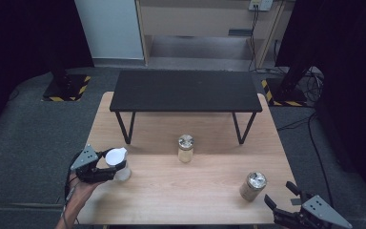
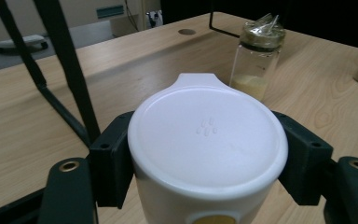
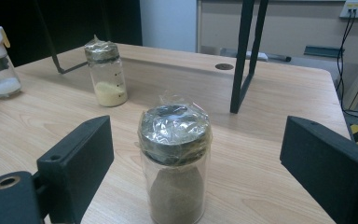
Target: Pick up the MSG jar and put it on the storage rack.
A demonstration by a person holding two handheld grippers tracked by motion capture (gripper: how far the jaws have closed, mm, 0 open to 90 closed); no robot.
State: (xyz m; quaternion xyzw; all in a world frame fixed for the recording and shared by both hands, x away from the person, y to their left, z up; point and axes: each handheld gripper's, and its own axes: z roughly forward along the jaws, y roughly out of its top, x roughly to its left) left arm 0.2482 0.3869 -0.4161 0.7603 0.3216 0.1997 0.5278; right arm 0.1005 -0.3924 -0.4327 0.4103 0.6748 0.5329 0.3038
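Observation:
A clear jar with a white flip-top lid (image 1: 116,160) stands near the left edge of the wooden table (image 1: 181,195). My left gripper (image 1: 119,170) is shut on it, and in the left gripper view both black pads (image 2: 114,156) press the jar (image 2: 207,135) just under its lid. A jar of brown powder with a foil-wrapped top (image 1: 253,186) stands at the front right. My right gripper (image 1: 282,195) is open just in front of it. In the right gripper view that jar (image 3: 175,158) sits between the wide-apart jaws, untouched. A third jar with yellow powder (image 1: 186,148) stands mid-table.
A low black bench (image 1: 186,90) stands on the far half of the table, its thin legs (image 1: 126,128) coming down close behind the jars. A cable hole (image 3: 223,66) sits near the far edge. The yellow-powder jar (image 2: 256,58) is beyond the held one.

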